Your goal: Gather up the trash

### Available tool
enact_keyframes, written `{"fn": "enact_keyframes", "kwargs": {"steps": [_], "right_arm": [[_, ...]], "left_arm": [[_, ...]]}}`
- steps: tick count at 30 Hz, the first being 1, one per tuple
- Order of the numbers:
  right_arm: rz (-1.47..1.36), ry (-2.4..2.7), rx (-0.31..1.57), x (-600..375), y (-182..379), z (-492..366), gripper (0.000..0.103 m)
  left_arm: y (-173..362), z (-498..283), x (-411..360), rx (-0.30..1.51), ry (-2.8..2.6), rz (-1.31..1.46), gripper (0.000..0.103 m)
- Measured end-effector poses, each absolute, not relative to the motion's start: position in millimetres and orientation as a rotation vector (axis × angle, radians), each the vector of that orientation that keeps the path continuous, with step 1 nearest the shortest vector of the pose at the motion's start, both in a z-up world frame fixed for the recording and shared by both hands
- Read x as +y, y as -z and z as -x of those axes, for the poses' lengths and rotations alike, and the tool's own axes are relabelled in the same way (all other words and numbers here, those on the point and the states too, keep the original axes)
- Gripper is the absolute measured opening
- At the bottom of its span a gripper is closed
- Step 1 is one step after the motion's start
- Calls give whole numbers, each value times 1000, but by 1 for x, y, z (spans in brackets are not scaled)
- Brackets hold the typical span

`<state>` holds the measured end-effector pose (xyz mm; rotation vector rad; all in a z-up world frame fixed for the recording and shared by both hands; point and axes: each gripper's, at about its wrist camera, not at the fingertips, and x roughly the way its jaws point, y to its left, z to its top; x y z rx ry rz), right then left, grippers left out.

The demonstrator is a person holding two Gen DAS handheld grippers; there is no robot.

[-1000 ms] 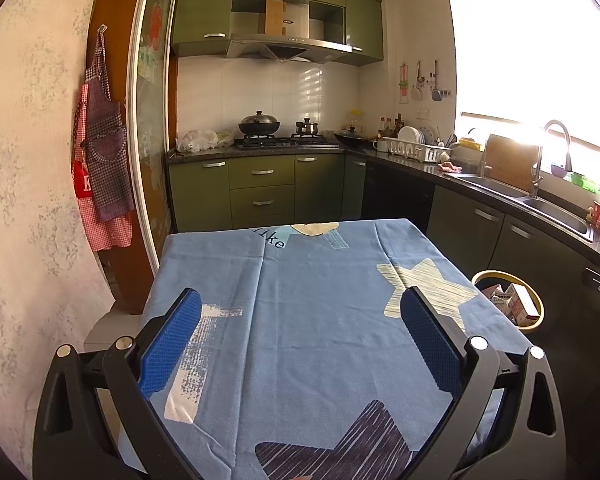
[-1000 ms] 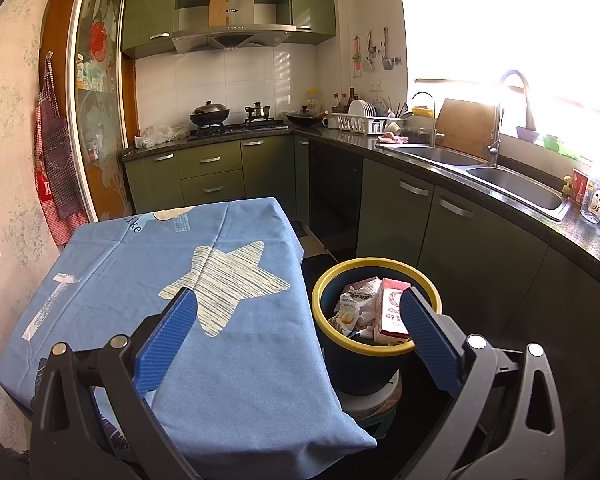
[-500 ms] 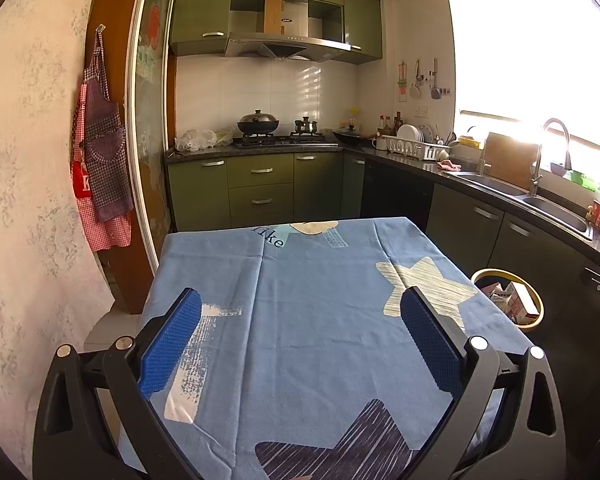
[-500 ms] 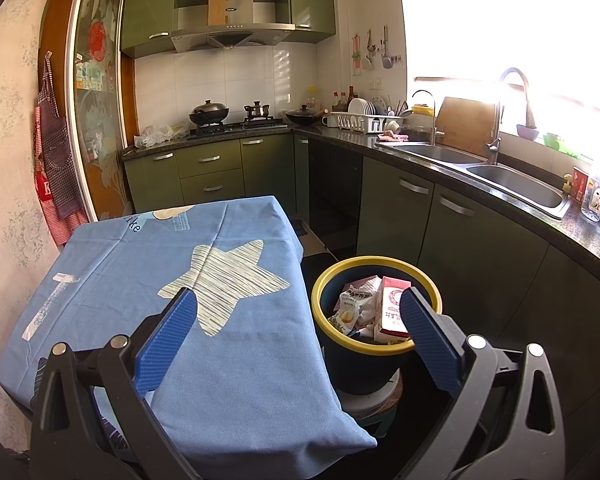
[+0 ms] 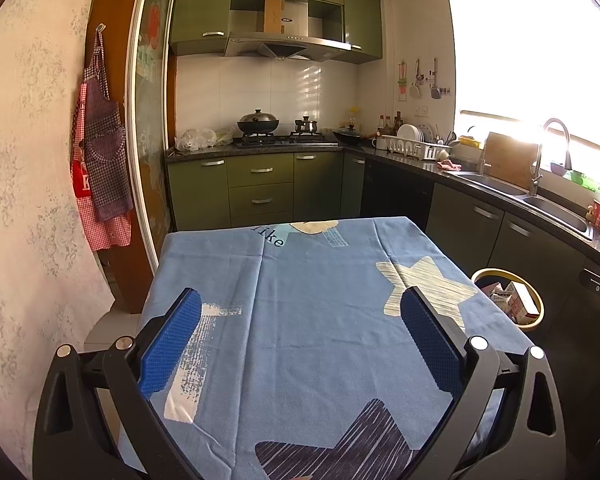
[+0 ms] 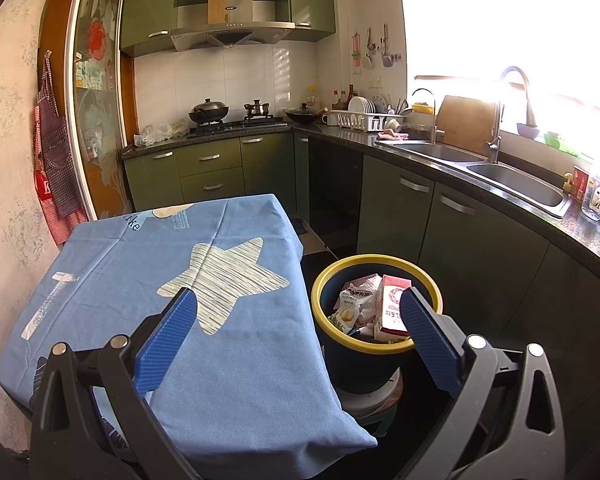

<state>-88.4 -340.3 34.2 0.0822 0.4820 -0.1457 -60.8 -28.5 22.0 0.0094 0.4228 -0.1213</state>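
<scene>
Hovering over a blue star-print cloth (image 5: 300,304) draped on the counter, the left gripper (image 5: 300,344) and the right gripper (image 6: 300,340) are both sitting with jaws wide apart, gripping nothing. The trash is lying in a yellow-rimmed bin (image 6: 320,280) just beside the counter's right edge: a pink-and-white carton (image 6: 392,304) standing roughly upright, its long axis leaning toward the rim, with crumpled wrappers (image 6: 352,304) packed beside it. The carton is looking light and easily crushed, best pinched across its narrow faces near the top; the wrappers are looking soft and slippery. No loose trash is showing on the cloth.
</scene>
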Motion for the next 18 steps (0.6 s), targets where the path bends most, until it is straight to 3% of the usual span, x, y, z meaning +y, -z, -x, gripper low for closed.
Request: {"fn": "enact_keyframes", "kwargs": {"steps": [18], "right_arm": [[-82, 144, 485, -339, -28, 90, 96]], "left_arm": [[-20, 60, -28, 427, 126, -7, 98]]}}
